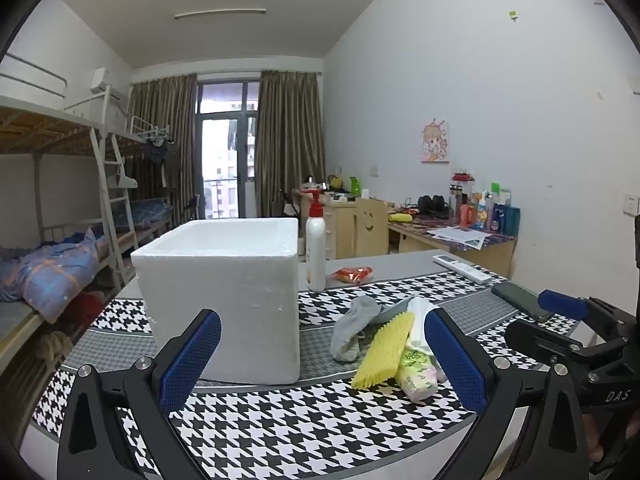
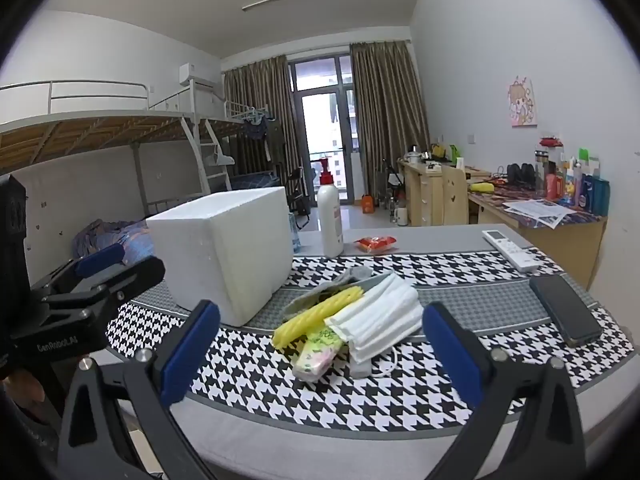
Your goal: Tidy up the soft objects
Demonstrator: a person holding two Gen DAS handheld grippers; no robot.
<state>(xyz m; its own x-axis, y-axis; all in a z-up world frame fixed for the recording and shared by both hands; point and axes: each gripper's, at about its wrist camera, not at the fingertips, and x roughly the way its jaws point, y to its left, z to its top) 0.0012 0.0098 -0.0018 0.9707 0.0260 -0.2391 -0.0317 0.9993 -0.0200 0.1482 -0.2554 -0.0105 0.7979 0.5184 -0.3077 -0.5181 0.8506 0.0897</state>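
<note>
A white foam box (image 1: pixel 224 300) (image 2: pixel 224 252) stands open-topped on the houndstooth table mat. Right of it lies a pile of soft things: a grey sock (image 1: pixel 352 328) (image 2: pixel 352 274), a yellow ridged sponge (image 1: pixel 386 350) (image 2: pixel 320 314), a tissue pack (image 1: pixel 416 376) (image 2: pixel 318 354) and a stack of white face masks (image 2: pixel 380 320) (image 1: pixel 420 316). My left gripper (image 1: pixel 324 360) is open and empty, facing the box and the pile. My right gripper (image 2: pixel 320 354) is open and empty, its fingers either side of the pile but nearer to me.
A white pump bottle (image 1: pixel 315 248) (image 2: pixel 330 220) and a red snack packet (image 1: pixel 354 274) (image 2: pixel 376 244) stand behind the pile. A white remote (image 2: pixel 510 250) and a dark phone (image 2: pixel 566 310) lie at right. Bunk beds stand at left, desks at right.
</note>
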